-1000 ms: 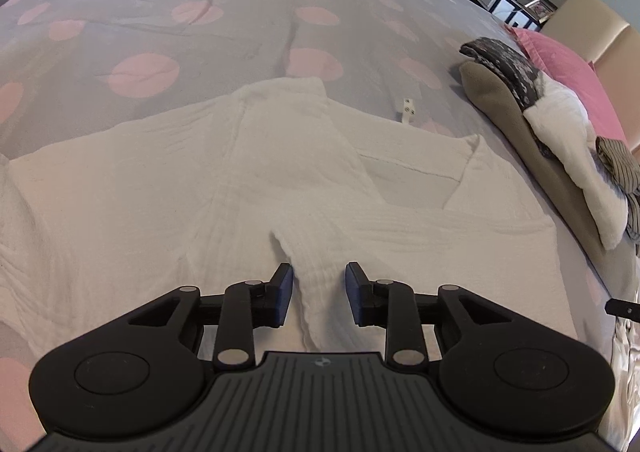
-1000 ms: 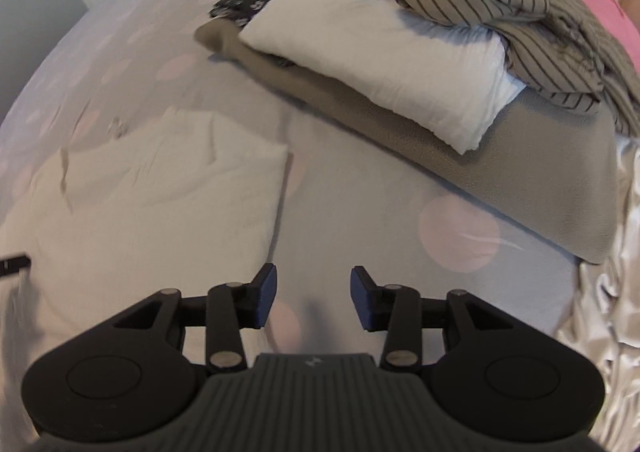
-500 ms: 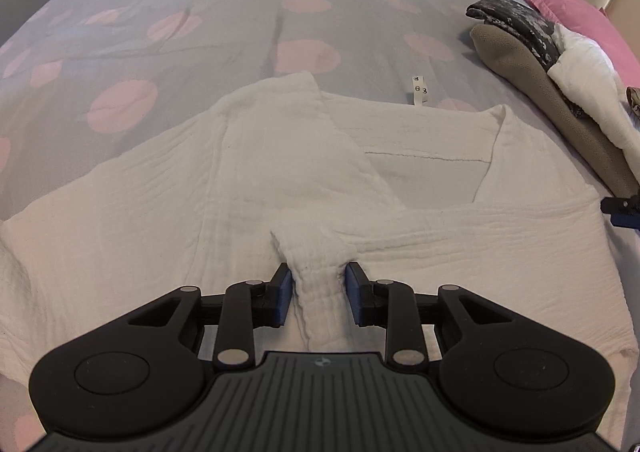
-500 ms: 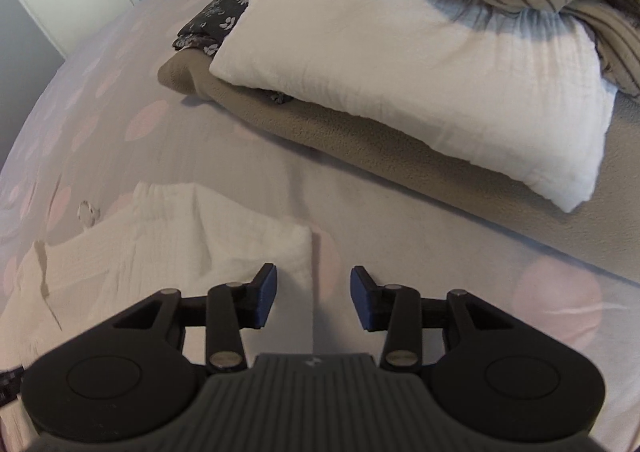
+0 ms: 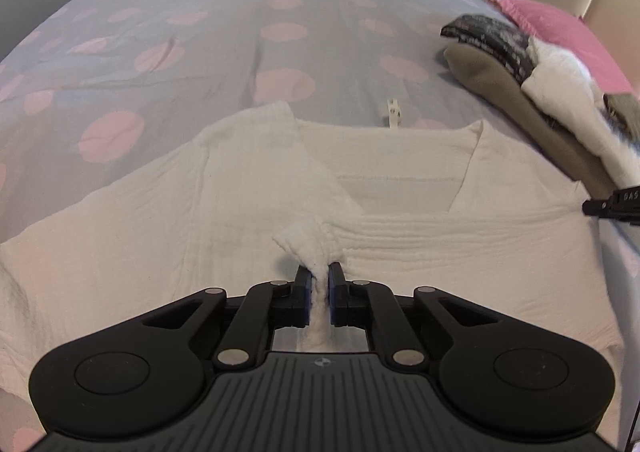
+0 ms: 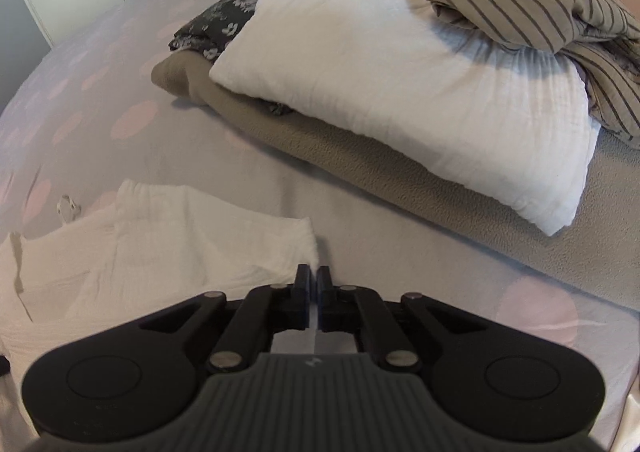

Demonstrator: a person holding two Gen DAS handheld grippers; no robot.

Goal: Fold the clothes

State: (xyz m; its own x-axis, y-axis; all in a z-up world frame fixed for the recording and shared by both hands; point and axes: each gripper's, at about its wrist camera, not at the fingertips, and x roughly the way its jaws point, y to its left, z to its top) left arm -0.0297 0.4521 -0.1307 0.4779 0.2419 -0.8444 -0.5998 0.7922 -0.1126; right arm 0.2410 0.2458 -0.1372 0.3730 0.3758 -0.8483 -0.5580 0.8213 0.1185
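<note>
A white crinkled V-neck garment [image 5: 400,187] lies spread flat on the bed, with a small tag [image 5: 393,112] at its far edge. My left gripper [image 5: 319,279] is shut on a bunched fold of the garment near its middle. My right gripper [image 6: 314,279] is shut on the garment's corner [image 6: 296,240] at its right edge. The right gripper's tip also shows at the right of the left wrist view [image 5: 612,203]. The garment's near part is hidden under the grippers.
The bedspread [image 5: 200,31] is grey with pink dots. A pile of clothes lies to the right: a tan blanket [image 6: 360,159], a white folded piece [image 6: 400,63], a dark floral piece [image 6: 220,23] and a striped piece [image 6: 540,11]. A pink pillow [image 5: 560,35] lies behind.
Both grippers have closed from open: the left on a fold at the garment's middle, the right on its right corner. The right gripper moved left and closer to the garment.
</note>
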